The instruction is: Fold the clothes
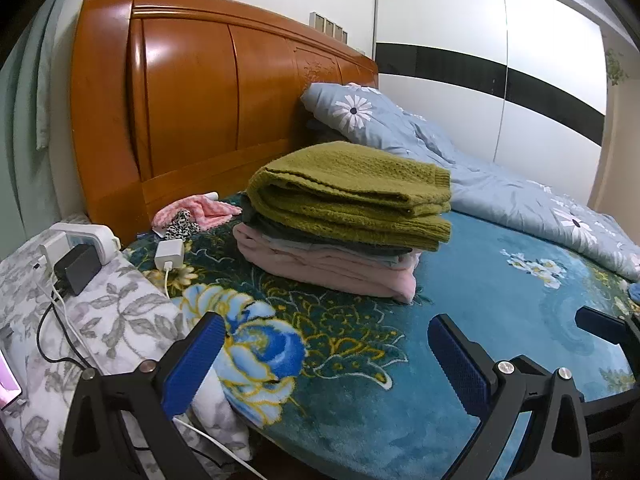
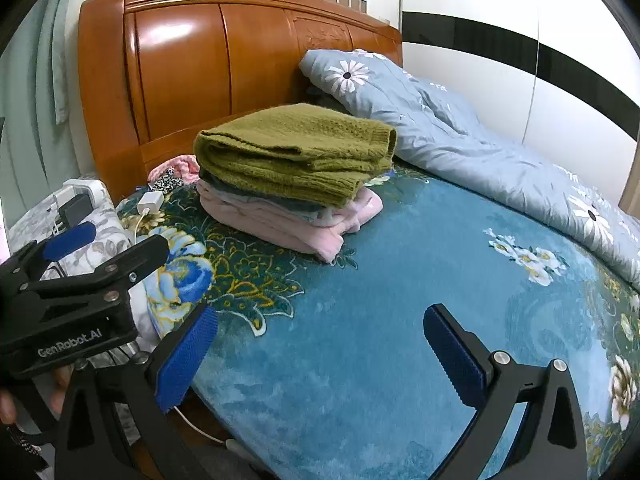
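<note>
A stack of folded clothes lies on the blue floral blanket (image 1: 480, 280) near the headboard. An olive green knit sweater (image 1: 348, 192) (image 2: 292, 152) tops the stack, and pale pink garments (image 1: 328, 268) (image 2: 280, 220) lie at the bottom. My left gripper (image 1: 328, 360) hovers open over the blanket in front of the stack, holding nothing. In the right wrist view the left gripper (image 2: 128, 236) shows at the left edge, held by a hand. My right gripper (image 2: 320, 354) is open and empty, right of the left one. One of its fingers (image 1: 600, 326) shows in the left wrist view.
A wooden headboard (image 1: 192, 100) stands behind the stack. A light blue daisy duvet (image 1: 480, 172) is bunched along the right. A pink striped cloth (image 1: 200, 210) and a leopard-print piece lie left of the stack. A white charger (image 1: 170, 254), a power strip and cables rest on grey floral bedding (image 1: 112, 320).
</note>
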{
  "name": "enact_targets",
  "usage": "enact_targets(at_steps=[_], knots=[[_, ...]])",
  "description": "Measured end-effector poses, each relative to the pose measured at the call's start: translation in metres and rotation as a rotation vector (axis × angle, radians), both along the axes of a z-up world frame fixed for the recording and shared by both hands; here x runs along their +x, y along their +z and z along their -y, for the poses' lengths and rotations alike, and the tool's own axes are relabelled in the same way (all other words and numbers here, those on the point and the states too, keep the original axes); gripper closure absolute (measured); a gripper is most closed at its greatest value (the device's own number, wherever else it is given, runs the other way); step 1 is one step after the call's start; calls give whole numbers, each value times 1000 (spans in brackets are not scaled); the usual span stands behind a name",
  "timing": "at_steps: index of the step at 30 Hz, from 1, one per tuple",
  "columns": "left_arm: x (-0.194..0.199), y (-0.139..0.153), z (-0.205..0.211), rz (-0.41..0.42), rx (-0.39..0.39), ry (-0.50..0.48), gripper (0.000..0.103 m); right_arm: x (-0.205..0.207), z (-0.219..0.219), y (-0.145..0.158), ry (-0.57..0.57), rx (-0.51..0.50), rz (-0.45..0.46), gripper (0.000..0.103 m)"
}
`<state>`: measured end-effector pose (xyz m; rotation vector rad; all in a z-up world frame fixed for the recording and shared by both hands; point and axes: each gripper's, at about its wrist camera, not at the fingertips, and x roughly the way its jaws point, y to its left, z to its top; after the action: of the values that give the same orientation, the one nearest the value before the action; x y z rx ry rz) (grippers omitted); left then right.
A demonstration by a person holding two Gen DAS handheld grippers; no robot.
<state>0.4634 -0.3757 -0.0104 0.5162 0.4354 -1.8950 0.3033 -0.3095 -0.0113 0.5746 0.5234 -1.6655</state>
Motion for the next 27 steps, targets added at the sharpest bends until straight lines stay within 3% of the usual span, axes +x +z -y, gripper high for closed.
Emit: enact_targets(at_steps=[27], knots=[[0,-17,7,20,41,9,0,0,7,-15,3,48,15,0]])
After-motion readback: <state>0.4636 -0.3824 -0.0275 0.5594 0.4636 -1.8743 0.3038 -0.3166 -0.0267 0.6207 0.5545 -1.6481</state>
